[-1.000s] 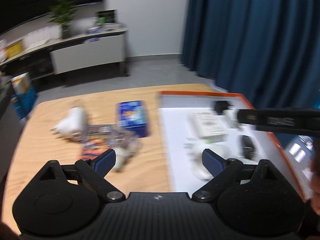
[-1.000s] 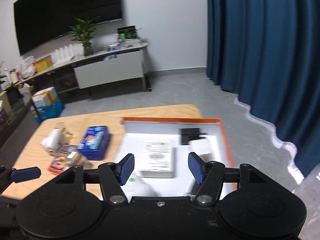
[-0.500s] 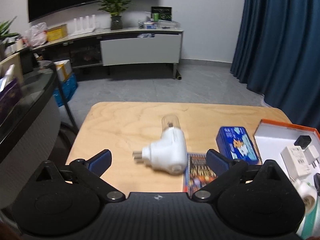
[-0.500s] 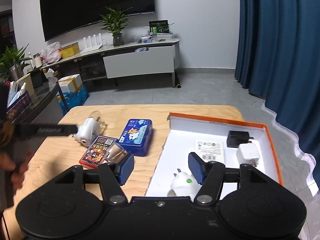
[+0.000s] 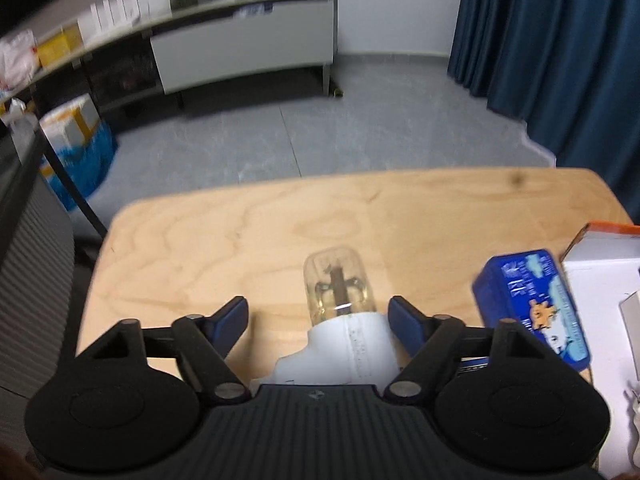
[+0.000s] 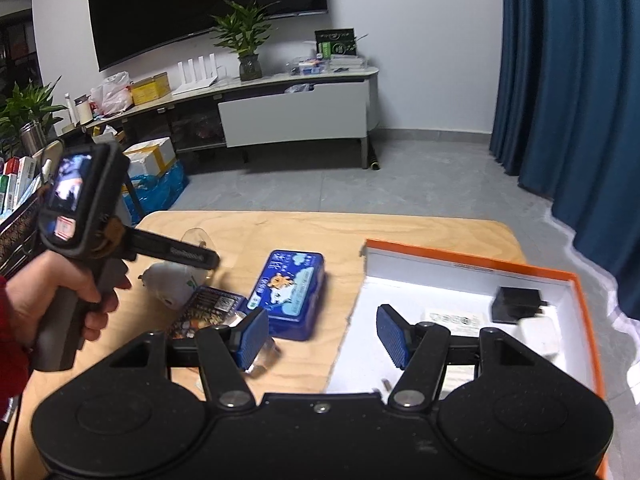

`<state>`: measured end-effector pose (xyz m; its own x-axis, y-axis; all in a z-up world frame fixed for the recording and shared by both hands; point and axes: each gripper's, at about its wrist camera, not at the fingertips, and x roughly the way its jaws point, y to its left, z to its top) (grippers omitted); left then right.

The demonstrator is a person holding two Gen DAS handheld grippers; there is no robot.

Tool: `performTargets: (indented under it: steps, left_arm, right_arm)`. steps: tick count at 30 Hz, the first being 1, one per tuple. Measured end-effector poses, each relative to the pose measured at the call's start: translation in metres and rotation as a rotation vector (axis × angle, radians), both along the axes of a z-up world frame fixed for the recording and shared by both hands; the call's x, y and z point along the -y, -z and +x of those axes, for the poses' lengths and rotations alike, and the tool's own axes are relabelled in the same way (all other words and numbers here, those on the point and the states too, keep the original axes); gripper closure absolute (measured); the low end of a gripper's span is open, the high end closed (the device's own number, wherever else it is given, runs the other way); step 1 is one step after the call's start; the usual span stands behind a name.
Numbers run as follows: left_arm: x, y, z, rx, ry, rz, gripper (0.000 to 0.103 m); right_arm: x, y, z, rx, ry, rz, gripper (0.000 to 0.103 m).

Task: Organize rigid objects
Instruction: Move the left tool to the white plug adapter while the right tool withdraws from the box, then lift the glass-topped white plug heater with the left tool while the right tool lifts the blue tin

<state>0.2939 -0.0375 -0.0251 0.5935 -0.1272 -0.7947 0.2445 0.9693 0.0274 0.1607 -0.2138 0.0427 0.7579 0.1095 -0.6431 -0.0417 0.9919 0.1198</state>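
My left gripper (image 5: 318, 318) has its fingers spread wide around the white plug-in night light (image 5: 344, 344), which lies on the table (image 5: 248, 232) toward its left side with the clear bulb cover (image 5: 338, 280) pointing at the far edge. The pads stand off the white body on both sides, the right one closer; nothing is gripped. My right gripper (image 6: 318, 338) hangs released and empty above the near edge, straddling the seam between table and orange-rimmed box (image 6: 582, 300).

Risks, as I judge them:
- The body looks rounded and smooth; closing off-centre could squirt it forward or spin it.
- Closing on the bulb cover rather than the white body could crack or detach it.
- The left view is motion-blurred, so alignment is uncertain.
- The blue tin (image 5: 532, 304) sits near the right finger, and the card pack (image 6: 206, 312) lies just beside the light; a sweep could knock either.

Surface: pale plywood with rounded corners, flat, offering little to stop sliding. The box, at the right edge, already holds a black adapter (image 6: 516, 305) and white chargers.

Room: grey floor, blue curtain (image 6: 568, 80) at right, long sideboard (image 6: 296, 114) under a wall screen, potted plant (image 6: 246, 46).
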Motion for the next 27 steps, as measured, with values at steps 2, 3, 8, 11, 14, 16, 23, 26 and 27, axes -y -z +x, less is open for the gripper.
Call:
performTargets:
  steps: [2, 3, 8, 11, 14, 16, 23, 26, 27]
  left_arm:
    - [-0.002, 0.005, 0.001, -0.020, 0.003, -0.012, 0.033]
    - [-0.001, 0.005, -0.002, -0.002, 0.011, 0.000, 0.036]
    - [-0.006, -0.003, -0.012, 0.033, 0.007, -0.026, 0.061]
    - [-0.013, -0.008, -0.023, 0.056, -0.013, -0.035, 0.061]
    - [-0.021, -0.017, -0.037, 0.087, -0.030, -0.044, 0.062]
    - [-0.025, -0.024, -0.045, 0.103, -0.046, -0.066, 0.062]
    - [-0.035, -0.031, -0.061, 0.142, -0.083, -0.115, 0.063]
    - [-0.037, -0.039, -0.073, 0.165, -0.091, -0.133, 0.063]
    - [-0.036, -0.042, -0.077, 0.170, -0.092, -0.143, 0.063]
  right_arm:
    - [-0.005, 0.003, 0.013, -0.010, -0.006, 0.000, 0.031]
    - [-0.007, 0.004, 0.019, -0.018, -0.008, 0.003, 0.031]
    - [-0.020, 0.014, 0.055, -0.084, -0.008, 0.046, 0.021]
    - [-0.036, 0.023, 0.076, -0.123, -0.026, 0.033, 0.020]
    - [-0.049, 0.035, 0.095, -0.168, -0.020, 0.005, 0.020]
    - [-0.056, 0.044, 0.107, -0.190, 0.001, -0.036, 0.020]
    - [-0.062, 0.064, 0.128, -0.243, 0.039, -0.065, 0.027]
    - [-0.061, 0.050, 0.114, -0.175, 0.041, -0.055, 0.027]
    - [-0.060, 0.043, 0.109, -0.151, 0.043, -0.048, 0.027]
